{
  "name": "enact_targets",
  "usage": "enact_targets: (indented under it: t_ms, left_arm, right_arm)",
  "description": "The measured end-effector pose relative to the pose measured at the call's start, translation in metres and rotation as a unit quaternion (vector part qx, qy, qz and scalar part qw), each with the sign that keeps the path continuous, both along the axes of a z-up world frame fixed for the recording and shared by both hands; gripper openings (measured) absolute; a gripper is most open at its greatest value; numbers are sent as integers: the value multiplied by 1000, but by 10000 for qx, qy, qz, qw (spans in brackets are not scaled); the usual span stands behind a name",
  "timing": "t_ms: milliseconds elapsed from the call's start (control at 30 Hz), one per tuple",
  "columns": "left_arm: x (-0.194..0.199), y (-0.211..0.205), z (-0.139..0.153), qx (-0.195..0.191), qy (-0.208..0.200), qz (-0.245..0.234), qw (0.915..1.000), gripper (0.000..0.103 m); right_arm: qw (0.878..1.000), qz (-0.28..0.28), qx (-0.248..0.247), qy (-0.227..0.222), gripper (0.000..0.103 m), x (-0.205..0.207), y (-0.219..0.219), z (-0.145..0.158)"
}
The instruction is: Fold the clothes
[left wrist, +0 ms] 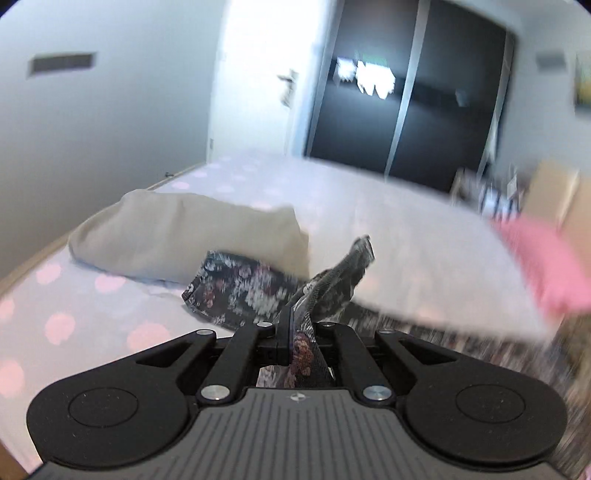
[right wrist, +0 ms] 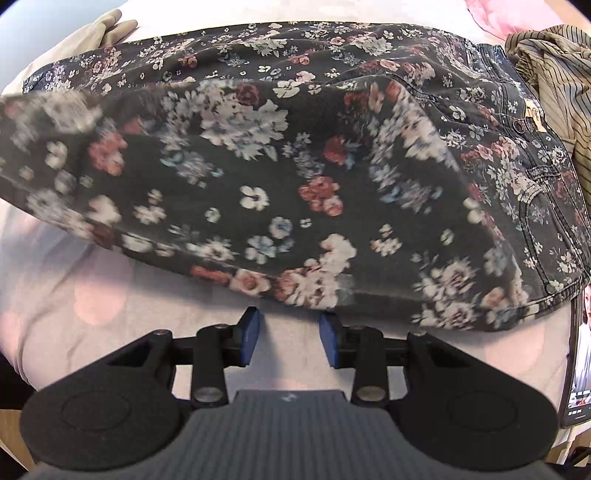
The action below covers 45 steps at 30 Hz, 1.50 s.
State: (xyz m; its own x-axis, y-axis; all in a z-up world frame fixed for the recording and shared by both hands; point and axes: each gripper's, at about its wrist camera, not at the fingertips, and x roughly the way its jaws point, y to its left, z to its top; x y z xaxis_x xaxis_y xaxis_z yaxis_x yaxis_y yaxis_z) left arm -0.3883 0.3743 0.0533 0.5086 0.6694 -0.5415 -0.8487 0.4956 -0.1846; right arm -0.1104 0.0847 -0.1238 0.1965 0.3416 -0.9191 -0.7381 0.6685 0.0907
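Floral trousers (right wrist: 295,177): matt dark denim-like cloth; bed sheet (right wrist: 92,332): soft matt cloth; gripper (right wrist: 290,338): matt black plastic.

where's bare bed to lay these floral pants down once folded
Bare sheet lies on the near side of the floral pants, under the open right gripper. It is crowded at right: striped garment and phone. The pillow borders the far side.

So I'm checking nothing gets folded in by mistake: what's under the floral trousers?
Around the floral trousers only the pink-dotted bedsheet shows, and the beige pillow peeks out past their far edge. What lies beneath their middle is covered and cannot be seen.
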Motion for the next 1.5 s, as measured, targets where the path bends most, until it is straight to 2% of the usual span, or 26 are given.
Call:
enact_targets:
  t_ms: [33,100,167,233,367,500,633,800,867,1033,1167,1300,1500]
  left_arm:
    - [-7,2,-1,-110,-72,157,9998,0]
    - [-14,11,-16,-462,185,491,9976,0]
    - [-19,21,-35,-911,508,773,9915,0]
    - [-22,30,-52,-1312,868,972,9828,0]
    - [-31,32,-80,-1700,1526,1181,9664,0]
    - [-51,18,-107,-2142,1987,1408,9459,0]
    - [-74,-9,-119,-2507,2271,1365,9311,0]
    - [-86,-20,-144,-3130,2583,1215,9058,1]
    - [-91,-19,-155,-3504,2607,1188,8917,2]
    - [-102,-29,-155,-4110,2549,1035,8691,3]
    - [-97,-36,-131,-3966,2635,705,8765,5]
    - [-93,-33,-112,-3895,2584,605,8820,10]
    - [-98,-31,-99,-4070,2531,497,8762,15]
  right_arm:
    - [10000,-2,-12,1,39,0,0,0]
    - [10000,-22,-37,9,39,0,0,0]
    - [10000,-43,-64,31,39,0,0,0]
    - [9999,-67,-81,67,39,-1,-1,1]
    - [9993,-245,-42,296,39,-2,-2,6]
    - [9984,-241,218,458,39,-5,6,20]
    - [9980,-178,357,483,39,-7,18,28]
    - [9964,-124,432,719,39,-7,41,27]
    - [9968,-52,437,670,39,-11,43,30]
    - [9970,-57,469,616,39,-13,52,32]
    - [9973,-77,424,591,39,-13,55,31]
    - [9974,-115,408,575,39,-12,57,31]
    - [9976,-139,387,550,39,-12,58,30]
